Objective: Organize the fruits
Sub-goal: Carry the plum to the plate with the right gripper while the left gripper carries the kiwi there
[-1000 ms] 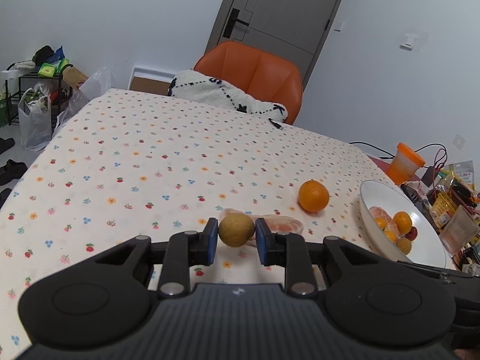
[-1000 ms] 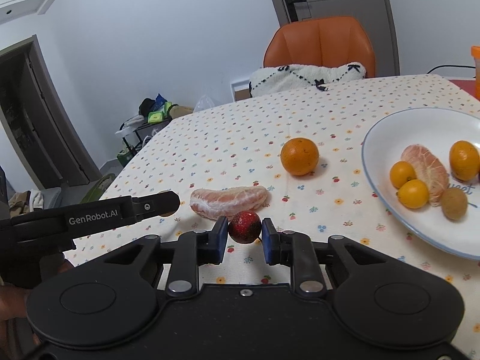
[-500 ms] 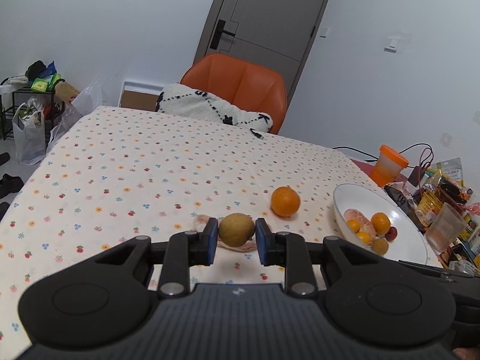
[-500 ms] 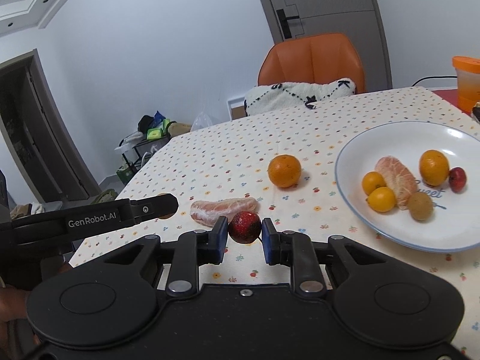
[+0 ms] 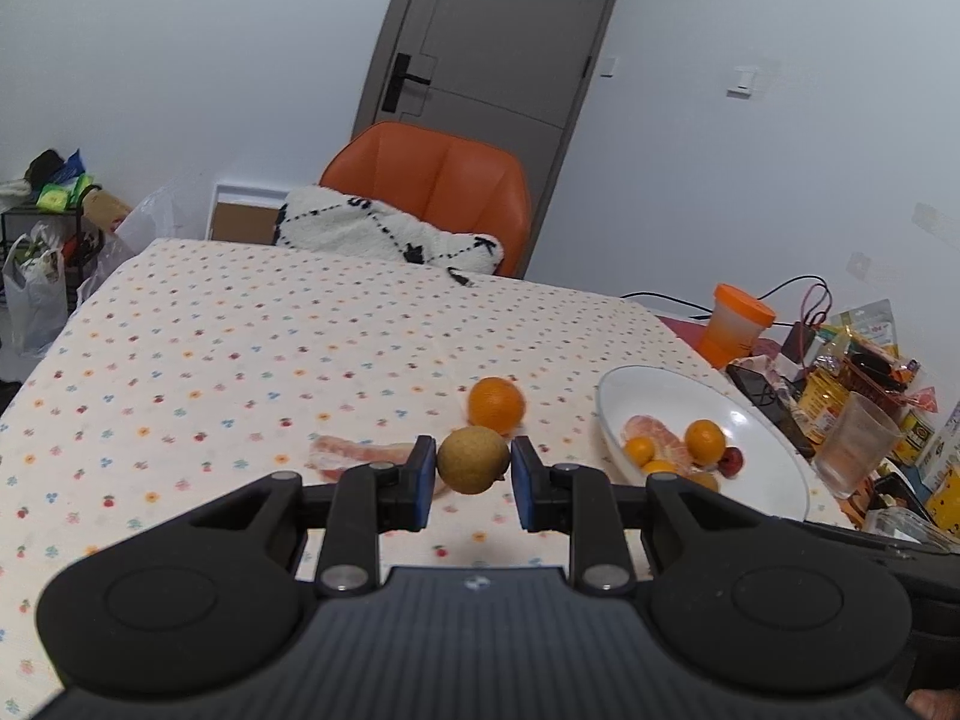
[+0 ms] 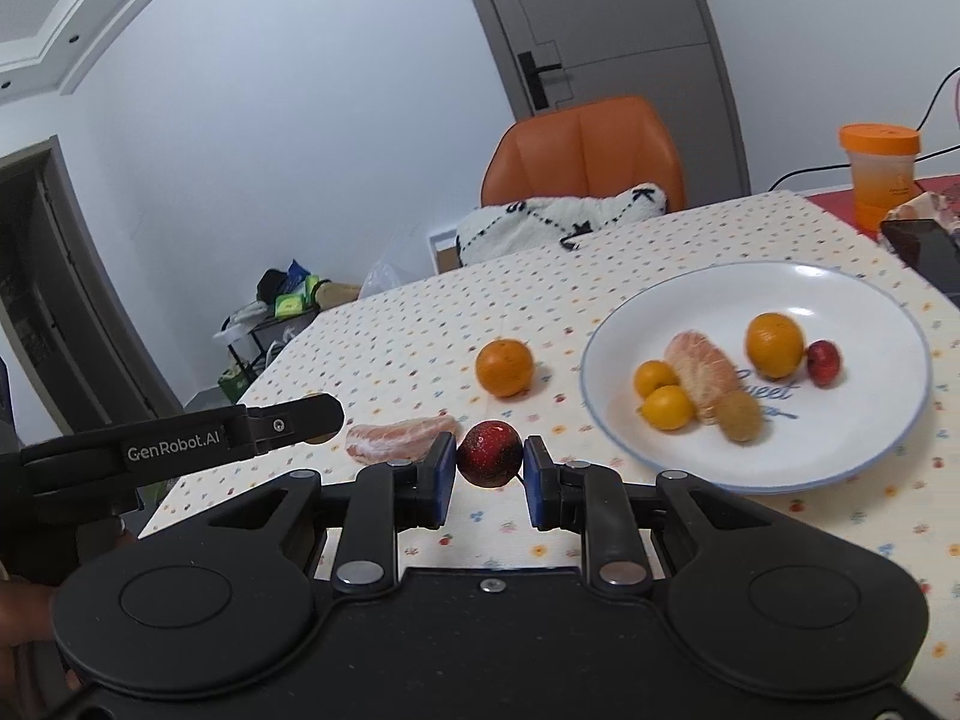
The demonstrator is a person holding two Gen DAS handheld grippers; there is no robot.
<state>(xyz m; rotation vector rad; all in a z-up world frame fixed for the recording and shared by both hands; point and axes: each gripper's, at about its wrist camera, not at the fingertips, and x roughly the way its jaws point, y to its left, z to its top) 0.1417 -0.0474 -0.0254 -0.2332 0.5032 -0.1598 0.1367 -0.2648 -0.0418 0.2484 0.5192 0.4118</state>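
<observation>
Left wrist view: our left gripper point(image 5: 473, 469) is clamped on a brown round fruit point(image 5: 473, 459), now carried higher above the dotted tablecloth point(image 5: 240, 360) than a second ago, table dropped lower in view. Under it on the cloth a peeled citrus segment point(image 5: 360, 455), then a loose orange point(image 5: 495, 405), then the white plate point(image 5: 774, 468) on the right with several fruits in it. Right wrist view: our right gripper point(image 6: 489, 471) grips a dark red fruit point(image 6: 489, 454), also raised since before; plate looks further off and fully in frame. Both fruits are off the table, neither over the plate yet. We judge both are mid-carry toward the plate; segment and orange left to collect
</observation>
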